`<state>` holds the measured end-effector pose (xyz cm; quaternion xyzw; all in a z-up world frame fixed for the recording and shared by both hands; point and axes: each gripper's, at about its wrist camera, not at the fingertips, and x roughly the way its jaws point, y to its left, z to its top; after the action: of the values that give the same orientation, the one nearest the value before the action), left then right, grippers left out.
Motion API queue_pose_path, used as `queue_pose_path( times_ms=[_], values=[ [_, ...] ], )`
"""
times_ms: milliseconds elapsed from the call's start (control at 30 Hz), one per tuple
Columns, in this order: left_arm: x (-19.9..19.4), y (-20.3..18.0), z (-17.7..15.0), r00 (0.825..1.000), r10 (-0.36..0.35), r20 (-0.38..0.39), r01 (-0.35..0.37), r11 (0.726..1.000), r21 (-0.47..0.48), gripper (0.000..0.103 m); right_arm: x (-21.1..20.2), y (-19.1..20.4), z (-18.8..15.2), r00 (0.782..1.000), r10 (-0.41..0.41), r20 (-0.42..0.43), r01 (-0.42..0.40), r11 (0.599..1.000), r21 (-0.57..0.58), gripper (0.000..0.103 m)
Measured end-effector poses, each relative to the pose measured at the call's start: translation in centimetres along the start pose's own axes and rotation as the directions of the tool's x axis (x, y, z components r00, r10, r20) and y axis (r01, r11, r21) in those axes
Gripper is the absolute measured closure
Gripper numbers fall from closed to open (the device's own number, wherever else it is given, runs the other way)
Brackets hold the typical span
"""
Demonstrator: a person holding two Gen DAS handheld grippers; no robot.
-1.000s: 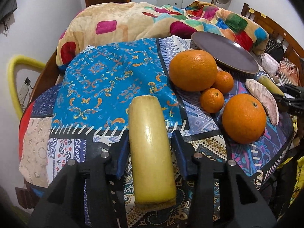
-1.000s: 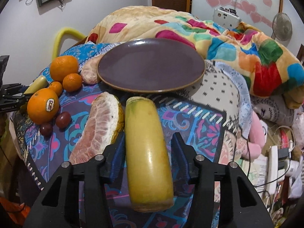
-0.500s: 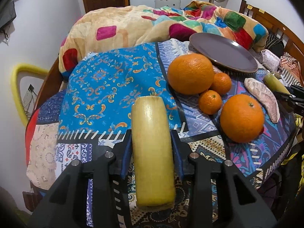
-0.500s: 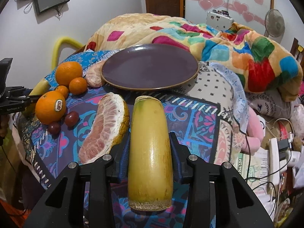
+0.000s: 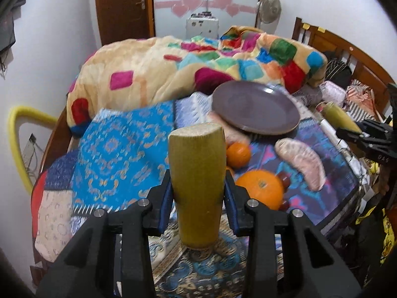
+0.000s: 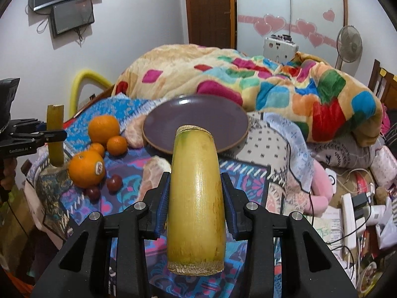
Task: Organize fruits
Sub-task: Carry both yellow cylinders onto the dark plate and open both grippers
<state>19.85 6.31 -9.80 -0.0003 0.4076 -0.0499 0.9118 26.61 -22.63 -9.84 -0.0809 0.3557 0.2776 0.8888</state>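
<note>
My left gripper is shut on a yellow-green sugarcane piece, held upright above the patterned cloth; it also shows in the right wrist view. My right gripper is shut on a second sugarcane piece, lifted in front of the purple plate. In the right wrist view, oranges, small tangerines, dark red fruits and a peeled pomelo wedge lie on the cloth left of the plate. The plate holds nothing.
A colourful quilt is heaped behind the plate. Another pomelo piece lies at the plate's left rim. A wooden headboard stands at the right. Cables, a power strip and clutter lie right of the bed.
Both grippers closed on their sugarcane pieces and rose. The left piece tipped upright; the views now look higher across the bed.
</note>
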Motion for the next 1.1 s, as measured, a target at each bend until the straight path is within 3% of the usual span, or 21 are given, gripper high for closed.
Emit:
queue_pose_path(
  times_ms=[267, 567, 867, 1100],
  values=[
    [-0.6, -3.0, 3.3, 0.996, -0.018, 0.085, 0.013, 0.998, 0.060, 0.066, -0.3, -0.2, 2.2, 0.998, -0.009, 0.070, 0.009, 1.000, 0.007, 0.067],
    [2.0, -4.3, 7.6, 0.995, -0.052, 0.091, 0.047, 0.997, 0.056, 0.066, 0.3, -0.4, 4.4, 0.991, -0.031, 0.127, 0.032, 1.000, 0.001, 0.067],
    [5.3, -5.8, 10.4, 0.996, -0.065, 0.055, 0.060, 0.995, 0.080, 0.066, 3.4, -1.5, 6.3, 0.991, -0.047, 0.128, 0.046, 0.999, 0.012, 0.067],
    [9.4, -6.5, 12.0, 0.995, -0.090, -0.032, 0.092, 0.993, 0.068, 0.066, 7.3, -2.8, 6.7, 0.995, -0.064, 0.070, 0.062, 0.998, 0.030, 0.067]
  ],
)
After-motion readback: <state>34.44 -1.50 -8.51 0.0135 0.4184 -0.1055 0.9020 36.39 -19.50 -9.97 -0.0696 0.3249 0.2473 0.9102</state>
